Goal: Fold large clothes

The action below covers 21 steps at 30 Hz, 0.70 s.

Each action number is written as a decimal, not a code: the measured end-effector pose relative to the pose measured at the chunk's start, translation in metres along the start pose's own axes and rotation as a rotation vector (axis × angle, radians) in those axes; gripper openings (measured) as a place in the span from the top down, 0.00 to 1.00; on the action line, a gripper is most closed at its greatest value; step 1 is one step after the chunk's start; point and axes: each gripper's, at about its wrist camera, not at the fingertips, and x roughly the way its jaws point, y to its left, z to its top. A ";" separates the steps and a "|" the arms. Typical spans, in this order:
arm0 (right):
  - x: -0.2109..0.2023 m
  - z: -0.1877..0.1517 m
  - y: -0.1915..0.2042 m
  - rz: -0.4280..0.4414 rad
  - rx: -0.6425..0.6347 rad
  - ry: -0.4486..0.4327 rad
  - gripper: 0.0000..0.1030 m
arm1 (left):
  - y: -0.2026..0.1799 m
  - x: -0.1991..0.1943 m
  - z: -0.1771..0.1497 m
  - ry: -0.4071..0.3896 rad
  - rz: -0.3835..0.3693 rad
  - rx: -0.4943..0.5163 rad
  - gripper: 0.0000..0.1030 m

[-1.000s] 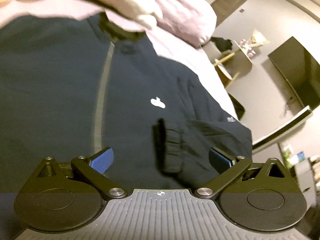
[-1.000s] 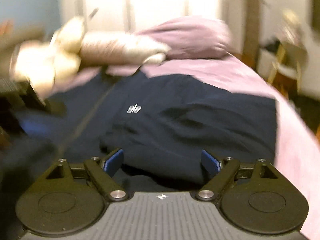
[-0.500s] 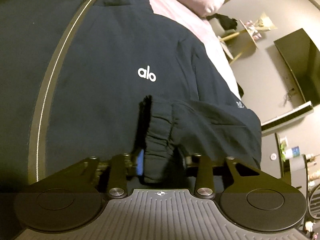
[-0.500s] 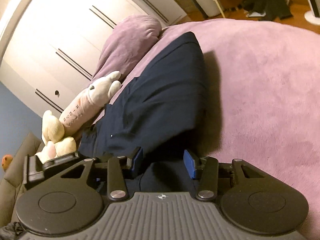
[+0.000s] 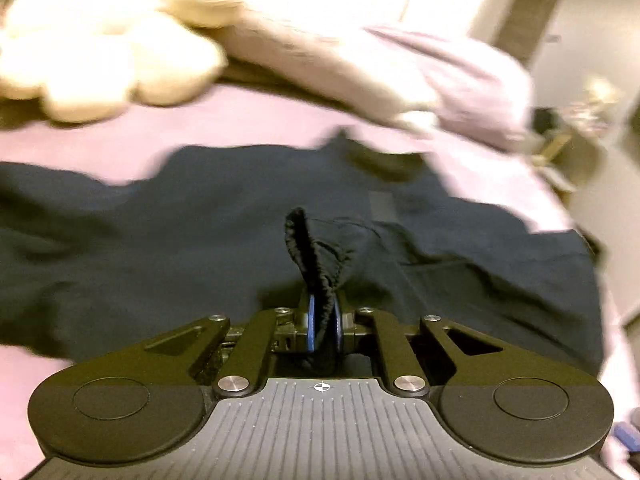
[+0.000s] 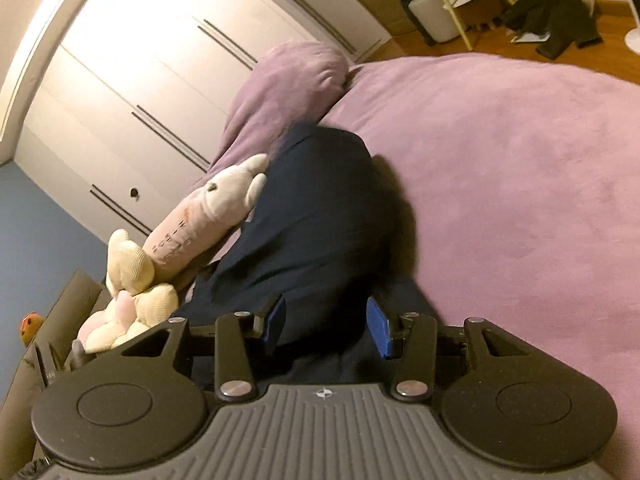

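Observation:
A dark navy zip jacket [image 5: 200, 240] lies spread on a pink-purple bed cover [image 5: 200, 128]. My left gripper [image 5: 323, 328] is shut on the jacket's ribbed sleeve cuff [image 5: 308, 248], which stands up between the blue pads. The left wrist view is blurred. In the right wrist view the jacket [image 6: 312, 220] is bunched on the bed cover [image 6: 520, 200]. My right gripper [image 6: 326, 324] has its blue pads apart with jacket fabric between them; the pads do not press it.
A pink plush toy [image 6: 208, 216] and a cream plush toy [image 6: 132, 280] lie at the head of the bed beside a purple pillow [image 6: 288, 84]. White wardrobe doors [image 6: 160, 80] stand behind. A stool and dark clothes [image 6: 556, 16] are on the wooden floor.
My left gripper closed fully on the sleeve cuff and lifted it, swinging toward the pillows. My right gripper's pads have opened wider around the jacket fabric.

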 end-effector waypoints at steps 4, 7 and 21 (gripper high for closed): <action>0.030 -0.006 0.010 0.006 0.003 0.061 0.55 | 0.040 0.016 -0.008 0.062 -0.078 -0.172 0.59; 0.049 -0.006 0.011 0.010 0.045 0.089 0.55 | 0.045 0.029 -0.007 0.082 -0.140 -0.219 0.54; 0.117 0.025 -0.007 0.048 0.392 0.020 0.37 | 0.043 -0.004 0.045 -0.017 -0.289 -0.263 0.89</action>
